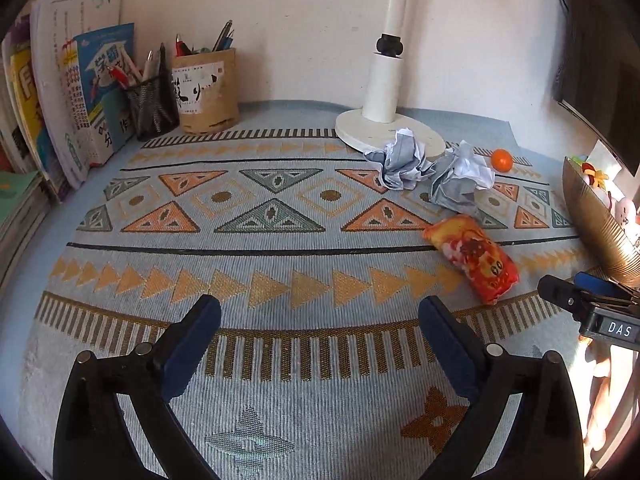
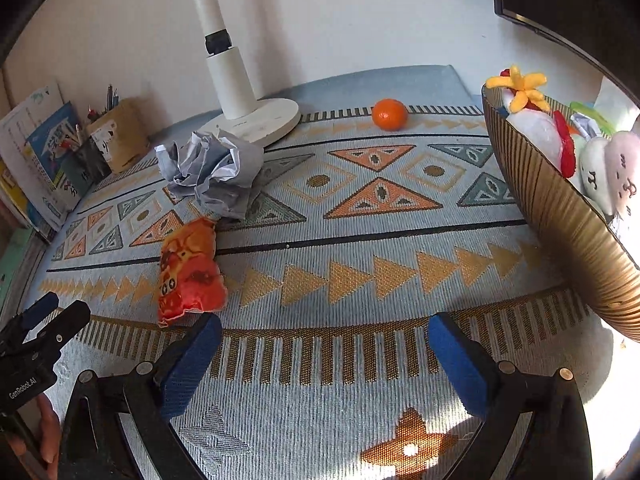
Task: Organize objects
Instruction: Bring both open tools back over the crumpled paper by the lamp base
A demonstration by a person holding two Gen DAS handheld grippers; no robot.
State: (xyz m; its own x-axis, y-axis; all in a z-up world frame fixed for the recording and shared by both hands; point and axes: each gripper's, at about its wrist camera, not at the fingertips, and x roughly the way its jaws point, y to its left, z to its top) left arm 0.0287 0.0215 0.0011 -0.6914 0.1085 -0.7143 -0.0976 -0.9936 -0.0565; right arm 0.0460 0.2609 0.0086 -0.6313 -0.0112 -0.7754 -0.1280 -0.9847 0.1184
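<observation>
Both tools, left tool (image 1: pixel 320 320) and right tool (image 2: pixel 325 338), hovered spread and empty over the tabletop's (image 1: pixel 280 360) near edge; snack pack (image 2: pixel 188 276), paper wads (image 2: pixel 212 172) and orange (image 2: pixel 389 114) lay beyond.

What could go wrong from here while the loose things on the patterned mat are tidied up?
1. The small round orange fruit lies free on the woven patterned mat; a nudge may roll it away.
2. The crumpled grey-white paper balls lean on the white lamp base; grabbing them could bump the lamp.
3. The ribbed golden bowl is already full of plush toys; more items may spill out.
</observation>
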